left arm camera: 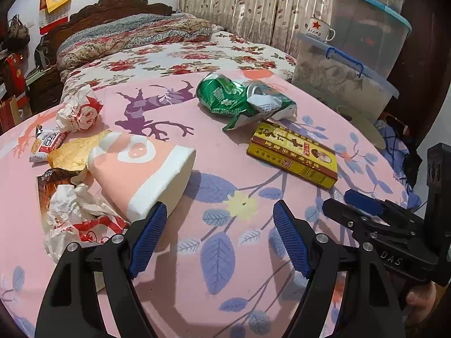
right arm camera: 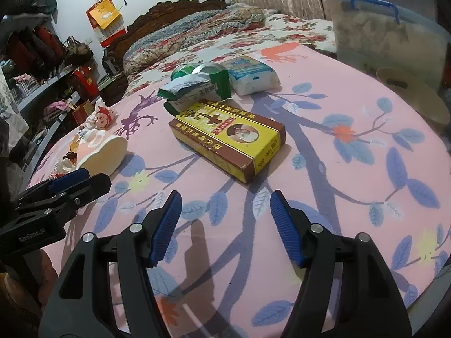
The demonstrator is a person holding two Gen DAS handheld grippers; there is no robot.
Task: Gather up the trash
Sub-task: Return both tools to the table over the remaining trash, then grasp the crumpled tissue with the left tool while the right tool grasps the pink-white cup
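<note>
Trash lies on a pink flowered bedspread (left arm camera: 225, 155). A yellow and brown box (left arm camera: 293, 155) (right arm camera: 228, 138) lies in the middle. A crushed green can (left arm camera: 222, 95) (right arm camera: 197, 70) and a green and white wrapper (left arm camera: 265, 107) (right arm camera: 191, 90) lie behind it. A pink and white tissue pack (left arm camera: 143, 169) (right arm camera: 98, 152) lies at the left, with crumpled red and white paper (left arm camera: 79, 219) and small wrappers (left arm camera: 48, 143) around it. My left gripper (left arm camera: 220, 219) is open, its left finger beside the tissue pack. My right gripper (right arm camera: 225, 211) is open, just short of the yellow box.
Stacked clear storage bins (left arm camera: 355, 64) with a star mug (left arm camera: 320, 29) stand at the right. A white tissue packet (right arm camera: 251, 74) lies behind the can. A beige round lid (right arm camera: 411, 95) leans at the bed's right edge. A shelf of clothes (right arm camera: 33, 64) stands at the left.
</note>
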